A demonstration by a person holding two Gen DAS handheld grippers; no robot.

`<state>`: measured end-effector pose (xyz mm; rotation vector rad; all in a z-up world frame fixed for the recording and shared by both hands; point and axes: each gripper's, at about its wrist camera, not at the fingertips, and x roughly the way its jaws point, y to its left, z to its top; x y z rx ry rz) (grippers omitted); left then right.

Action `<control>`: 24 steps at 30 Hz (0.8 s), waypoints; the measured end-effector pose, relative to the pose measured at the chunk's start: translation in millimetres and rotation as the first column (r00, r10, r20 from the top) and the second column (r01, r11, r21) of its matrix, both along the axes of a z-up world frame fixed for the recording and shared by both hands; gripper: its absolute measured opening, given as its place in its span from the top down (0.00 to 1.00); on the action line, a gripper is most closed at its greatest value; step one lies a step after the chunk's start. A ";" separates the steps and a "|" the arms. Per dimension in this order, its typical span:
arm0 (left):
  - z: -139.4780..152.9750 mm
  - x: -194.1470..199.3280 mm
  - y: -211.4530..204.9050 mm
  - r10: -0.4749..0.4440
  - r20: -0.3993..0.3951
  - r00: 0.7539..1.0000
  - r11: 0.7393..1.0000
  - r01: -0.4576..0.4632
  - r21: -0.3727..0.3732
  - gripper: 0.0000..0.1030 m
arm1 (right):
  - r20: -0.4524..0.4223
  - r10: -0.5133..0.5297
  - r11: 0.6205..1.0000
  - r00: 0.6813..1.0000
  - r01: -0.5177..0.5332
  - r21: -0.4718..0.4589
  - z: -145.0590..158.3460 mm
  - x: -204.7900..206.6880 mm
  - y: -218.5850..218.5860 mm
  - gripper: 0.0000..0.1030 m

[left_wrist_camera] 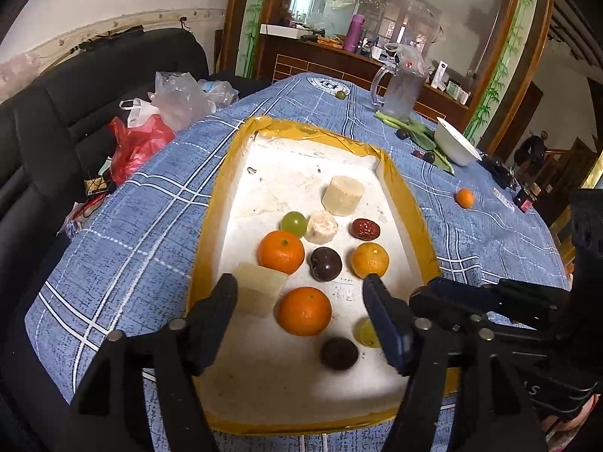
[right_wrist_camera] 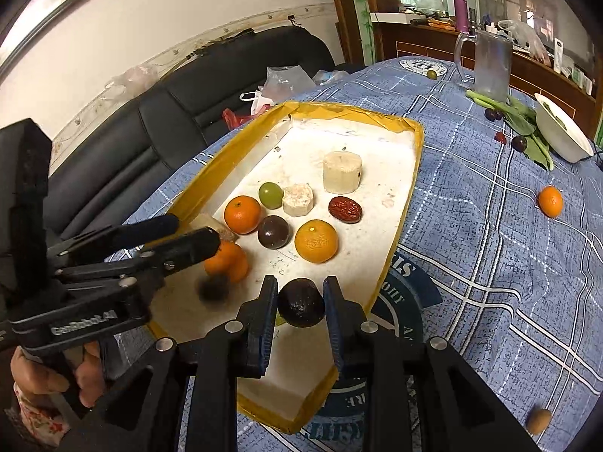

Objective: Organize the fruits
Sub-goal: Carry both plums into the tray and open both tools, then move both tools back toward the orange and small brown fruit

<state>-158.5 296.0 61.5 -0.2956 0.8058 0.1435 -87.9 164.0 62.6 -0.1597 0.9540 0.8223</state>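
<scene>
A white foam tray with a yellow taped rim (left_wrist_camera: 211, 226) (right_wrist_camera: 414, 158) holds three oranges, a green grape (left_wrist_camera: 294, 223), a red date (left_wrist_camera: 365, 229), a dark plum (left_wrist_camera: 326, 263) and pale cut chunks. My left gripper (left_wrist_camera: 301, 293) (right_wrist_camera: 194, 231) hangs open over the tray's near end, above an orange (left_wrist_camera: 304, 310). A dark fruit (left_wrist_camera: 339, 353) lies loose just under it, and it shows blurred in the right wrist view (right_wrist_camera: 214, 288). My right gripper (right_wrist_camera: 300, 297) (left_wrist_camera: 433, 297) is shut on another dark round fruit (right_wrist_camera: 301, 307), low over the tray's near right corner.
On the blue checked cloth lie a loose orange (left_wrist_camera: 464, 198) (right_wrist_camera: 550, 201), a small brown fruit (right_wrist_camera: 539, 420), dark plums and greens beside a white bowl (right_wrist_camera: 561, 132), and a clear pitcher (right_wrist_camera: 490, 67). Plastic bags (left_wrist_camera: 150, 128) sit on the black sofa to the left.
</scene>
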 end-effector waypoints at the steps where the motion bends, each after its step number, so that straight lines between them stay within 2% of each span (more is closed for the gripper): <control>1: 0.9 -0.5 -0.5 0.000 0.003 1.000 1.000 0.000 0.003 0.31 | -0.003 -0.003 1.000 1.000 0.003 0.003 -0.4 0.2 -0.8 0.70; 4: 3.4 -0.3 -2.9 0.004 0.002 1.000 1.000 -0.004 0.015 0.29 | 0.001 -0.017 1.000 1.000 0.017 0.011 1.8 1.0 -3.7 0.63; 9: 6.7 -1.2 -7.5 0.007 0.001 1.000 0.999 -0.007 0.045 0.28 | 0.017 -0.042 0.998 0.999 0.041 0.037 11.8 -2.9 -13.2 0.61; 13: 11.4 -1.7 -16.4 0.005 0.006 1.000 0.996 -0.005 0.089 0.27 | 0.028 -0.085 0.994 0.996 0.083 0.077 20.1 -9.4 -27.1 0.43; 16: 14.5 -1.9 -23.2 0.000 0.009 1.000 0.994 -0.001 0.113 0.26 | 0.027 -0.102 0.991 0.994 0.099 0.094 23.1 -14.4 -36.6 0.43; 24: 19.4 -5.8 -38.1 0.001 0.012 1.000 0.986 -0.003 0.168 0.25 | 0.074 -0.116 0.992 0.990 0.112 0.064 24.1 -29.3 -46.7 0.43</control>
